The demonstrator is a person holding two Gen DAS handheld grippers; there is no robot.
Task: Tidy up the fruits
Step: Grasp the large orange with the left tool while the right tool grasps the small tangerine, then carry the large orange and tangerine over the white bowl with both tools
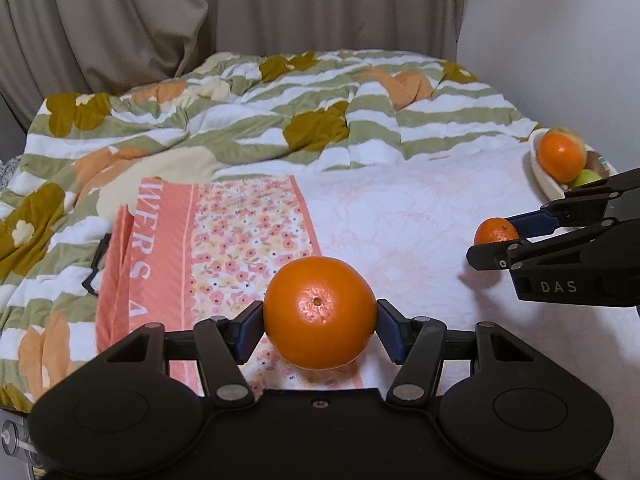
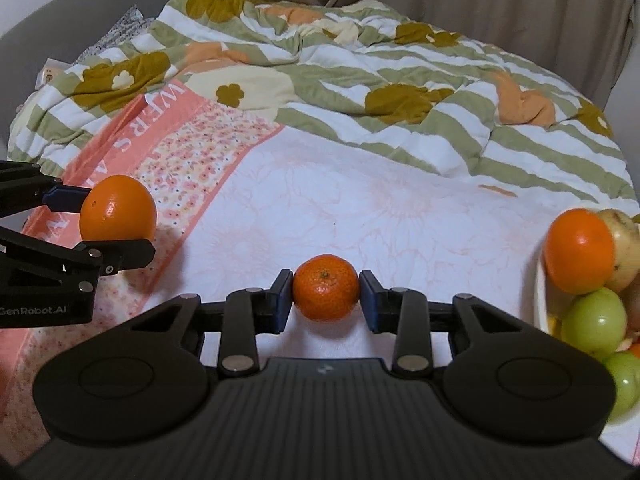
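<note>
My left gripper [image 1: 319,326] is shut on a large smooth orange [image 1: 319,312], held just above the floral towel; the same orange shows in the right wrist view [image 2: 118,208] at the left. My right gripper [image 2: 326,294] is shut on a small mandarin [image 2: 326,287], low over the white bed cover; the mandarin also shows in the left wrist view [image 1: 496,231] at the right. A white fruit dish [image 1: 546,178] at the right holds an orange [image 2: 578,256], green fruits [image 2: 594,322] and a pale fruit [image 2: 624,240].
A pink floral towel [image 1: 240,248] lies on the white bed cover [image 2: 360,216]. A crumpled green-striped flowered quilt [image 1: 240,120] fills the far side of the bed. Beige curtains [image 1: 140,20] hang behind it.
</note>
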